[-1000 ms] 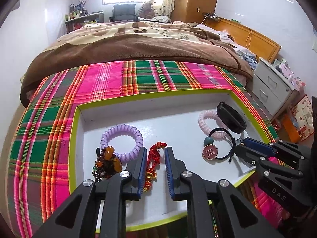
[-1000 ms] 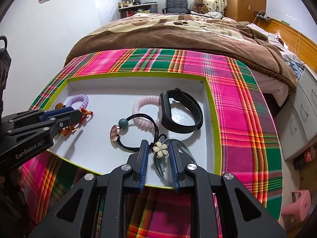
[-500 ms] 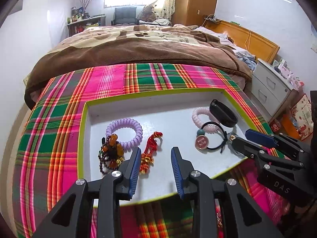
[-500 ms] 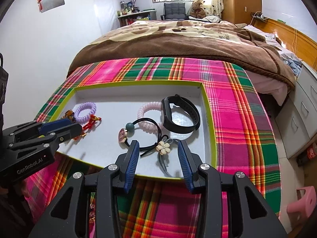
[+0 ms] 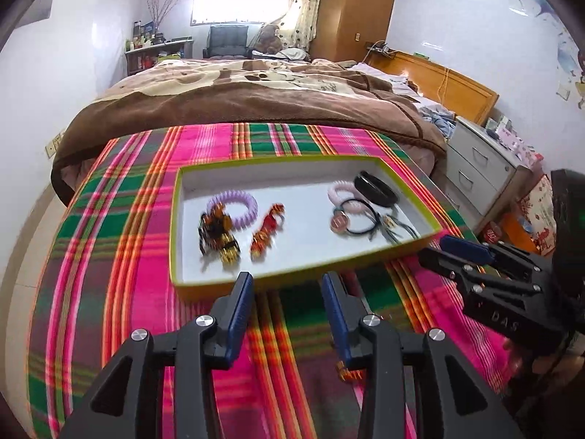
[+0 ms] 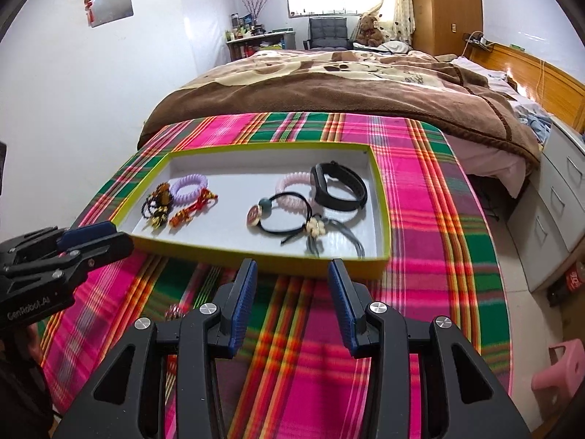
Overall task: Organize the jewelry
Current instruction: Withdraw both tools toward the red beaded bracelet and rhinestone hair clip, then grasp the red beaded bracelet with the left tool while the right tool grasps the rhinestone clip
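Plaid cloth [image 6: 431, 219] carried green-rimmed tray [image 6: 384, 197] | jewelry lay inside: purple coil [image 6: 189, 186], black band [image 6: 338, 186] | left gripper [image 5: 287, 314] spread, empty | right gripper [image 6: 292, 303] spread, empty

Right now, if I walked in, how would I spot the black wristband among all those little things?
Look for the shallow white tray with the lime-green rim lying on the pink and green plaid cloth. In its far right corner lies the black wristband, overlapping a pale pink coil hair tie. It is the only wide, flat, solid black loop; the black hair tie nearby is a thin cord.
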